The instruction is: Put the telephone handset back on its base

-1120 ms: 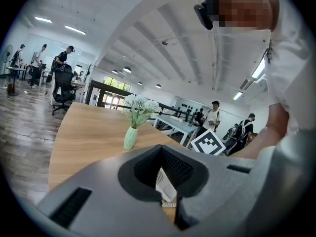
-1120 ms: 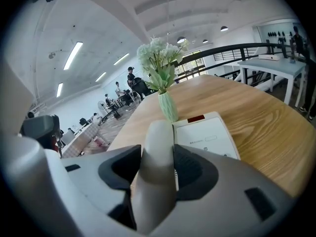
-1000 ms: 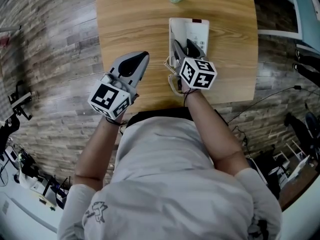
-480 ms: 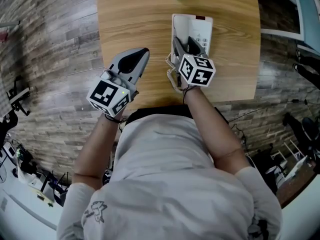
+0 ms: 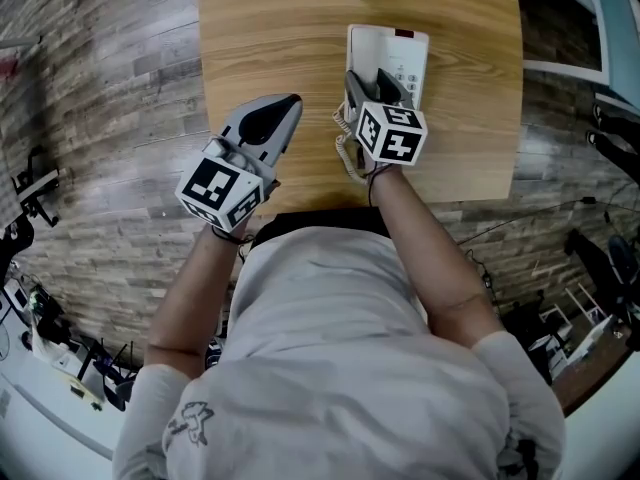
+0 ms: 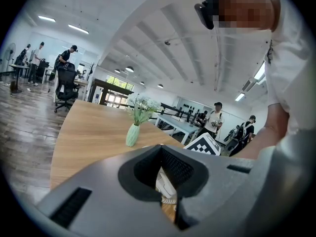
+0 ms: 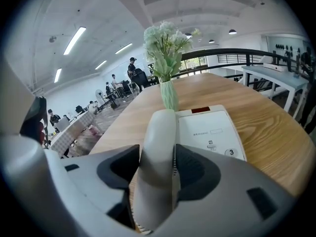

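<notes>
**Q:** Where is the handset located?

**A:** The smooth, rounded off-white plastic handset (image 7: 157,152) lies lengthwise along the left side of the flat, rectangular white plastic telephone base (image 7: 210,127). Whether it is fully seated in the base cannot be made out. A ribbed coiled cord (image 5: 345,148) hangs at the near end of the base.

**Q:** What is the condition of each gripper?

**A:** The right gripper (image 5: 372,86) has its jaws spread, and they have just been opening. The handset stands between the dark textured pads and nearly fills the gap, with a thin seam showing on one side. The left gripper (image 5: 285,108) hovers above the table edge, apart from the telephone. Its jaws are together and hold nothing.

**Q:** What surrounds the telephone?

**A:** The light, straight-grained wooden table (image 5: 270,38) supports the base. Just beyond the base stands a slender pale green vase (image 7: 170,95) with white flowers (image 7: 165,46). The surrounding floor (image 5: 100,118) is grey-brown plank.
</notes>
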`<state>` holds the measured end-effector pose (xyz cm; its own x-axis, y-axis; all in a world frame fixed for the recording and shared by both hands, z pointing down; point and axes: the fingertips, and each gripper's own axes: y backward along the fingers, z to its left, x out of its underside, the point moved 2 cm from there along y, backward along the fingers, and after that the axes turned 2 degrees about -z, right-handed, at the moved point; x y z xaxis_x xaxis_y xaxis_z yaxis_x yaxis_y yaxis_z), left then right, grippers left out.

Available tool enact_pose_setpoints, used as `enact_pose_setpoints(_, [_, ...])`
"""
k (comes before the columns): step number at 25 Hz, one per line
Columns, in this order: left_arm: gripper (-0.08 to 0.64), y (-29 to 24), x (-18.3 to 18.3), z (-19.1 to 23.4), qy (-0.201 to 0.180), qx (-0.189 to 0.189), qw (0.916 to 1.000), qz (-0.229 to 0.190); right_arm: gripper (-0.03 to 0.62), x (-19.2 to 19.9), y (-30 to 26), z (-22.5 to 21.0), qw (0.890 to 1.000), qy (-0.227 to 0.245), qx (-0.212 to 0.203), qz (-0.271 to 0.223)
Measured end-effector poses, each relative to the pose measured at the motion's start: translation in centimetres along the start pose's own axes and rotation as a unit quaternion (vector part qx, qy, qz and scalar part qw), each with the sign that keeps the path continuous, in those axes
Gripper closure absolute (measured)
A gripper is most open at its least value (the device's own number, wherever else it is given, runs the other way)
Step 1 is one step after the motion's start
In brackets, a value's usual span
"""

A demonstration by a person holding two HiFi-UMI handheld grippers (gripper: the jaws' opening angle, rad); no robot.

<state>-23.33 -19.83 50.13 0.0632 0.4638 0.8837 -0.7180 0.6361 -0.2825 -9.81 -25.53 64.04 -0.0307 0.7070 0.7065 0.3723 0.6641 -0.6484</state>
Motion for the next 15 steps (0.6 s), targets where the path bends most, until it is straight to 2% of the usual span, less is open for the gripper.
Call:
enact_pose_setpoints(8, [0.555,0.8,-0.2,-0.3,-0.003,-0.007,1.0000,-0.004,0.331,-0.9,1.0,-0.4,1.000,0.017,-0.007,-0.012])
enact_pose_setpoints(15, [0.555,1.8,-1.7,-1.8,-0.030,-0.007,0.9994,-0.018,0.334,-3.9,4.7,0.9,0.995,0.077,-0.019,-0.055])
